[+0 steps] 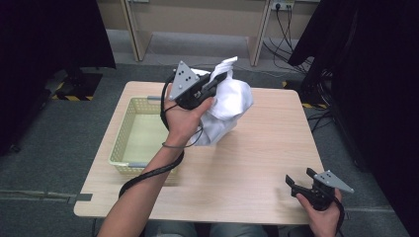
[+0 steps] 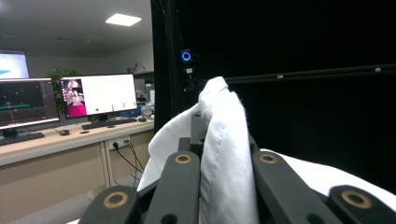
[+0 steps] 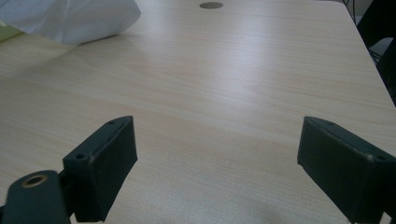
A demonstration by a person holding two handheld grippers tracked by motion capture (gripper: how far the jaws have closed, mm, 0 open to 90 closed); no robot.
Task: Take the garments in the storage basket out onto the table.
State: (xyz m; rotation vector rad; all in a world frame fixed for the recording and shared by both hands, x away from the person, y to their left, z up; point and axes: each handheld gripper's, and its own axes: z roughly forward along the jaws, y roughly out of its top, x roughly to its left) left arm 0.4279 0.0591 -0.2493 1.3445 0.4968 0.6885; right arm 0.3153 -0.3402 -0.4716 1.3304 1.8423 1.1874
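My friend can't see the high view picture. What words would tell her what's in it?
The left gripper holds a white cloth up over a wooden table, beside a yellow basket. The right gripper waits open and empty at the table's near right corner.

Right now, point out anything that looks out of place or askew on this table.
Nothing looks damaged or spilled. The white cloth hangs bunched from the shut left gripper, its lower end on the table beside the yellow basket. The right gripper is open near the table's front edge.
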